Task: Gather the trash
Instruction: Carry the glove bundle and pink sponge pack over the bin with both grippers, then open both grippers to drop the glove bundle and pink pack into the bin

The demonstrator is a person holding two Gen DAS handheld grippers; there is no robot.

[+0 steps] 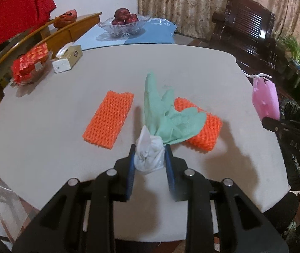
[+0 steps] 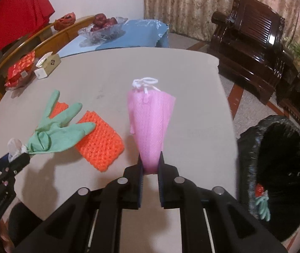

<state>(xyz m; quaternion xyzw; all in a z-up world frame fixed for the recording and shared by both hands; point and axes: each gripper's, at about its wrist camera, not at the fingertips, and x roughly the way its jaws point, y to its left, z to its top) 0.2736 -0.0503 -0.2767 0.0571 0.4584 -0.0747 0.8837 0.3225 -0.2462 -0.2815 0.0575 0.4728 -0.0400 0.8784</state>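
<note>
A green glove [image 1: 166, 116] with a white cuff and a pink pouch [image 2: 150, 122] hang lifted above two orange nets [image 1: 107, 120].

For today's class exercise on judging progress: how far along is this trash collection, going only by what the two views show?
Done: the black-lined bin already holds some trash. In hand: the left hand-held gripper is shut on a green glove bundled with white plastic; the right hand-held gripper is shut on a pink mesh bag. Left: two orange foam nets lie on the table.
</note>
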